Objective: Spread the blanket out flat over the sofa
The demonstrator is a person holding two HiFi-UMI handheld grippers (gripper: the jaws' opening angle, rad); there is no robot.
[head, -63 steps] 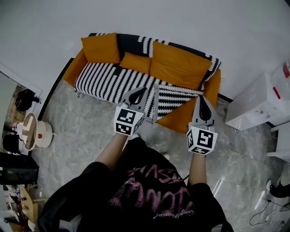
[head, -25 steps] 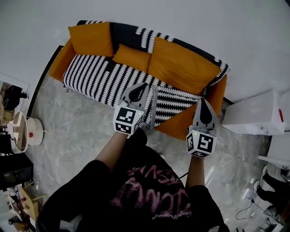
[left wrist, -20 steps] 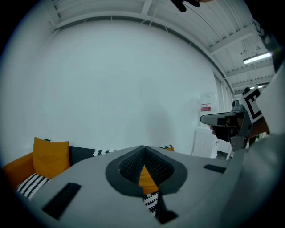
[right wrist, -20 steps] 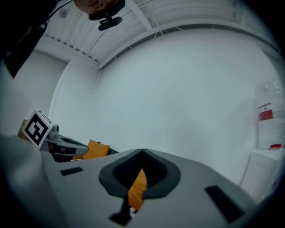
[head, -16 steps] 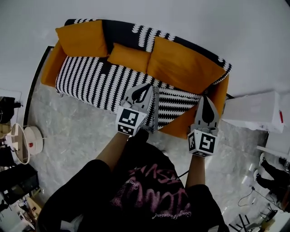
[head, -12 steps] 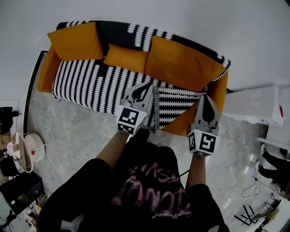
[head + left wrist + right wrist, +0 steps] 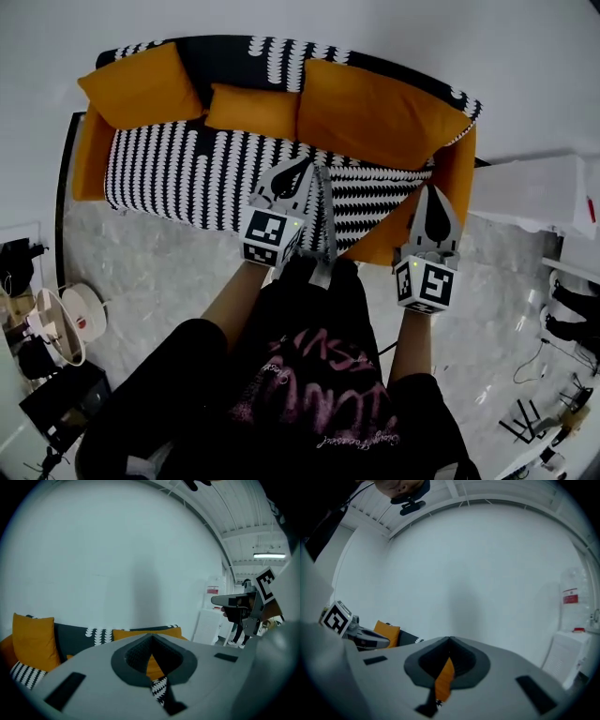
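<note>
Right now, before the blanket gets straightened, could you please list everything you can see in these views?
sofa: one, orange, against the white wall.
blanket: one, black-and-white patterned, over the sofa's back and seat, its right end folded.
cushions: three, orange, along the sofa's back.
cabinet: one, white, beside the sofa's right end.
floor: grey, marbled, in front of the sofa.
clutter: several pieces, too small to name, at the floor's left and right edges.
top: the person's, black with pink print, bottom of the head view.
left gripper: grey, jaws together, over the seat.
right gripper: grey, jaws together, near the sofa's right arm.
</note>
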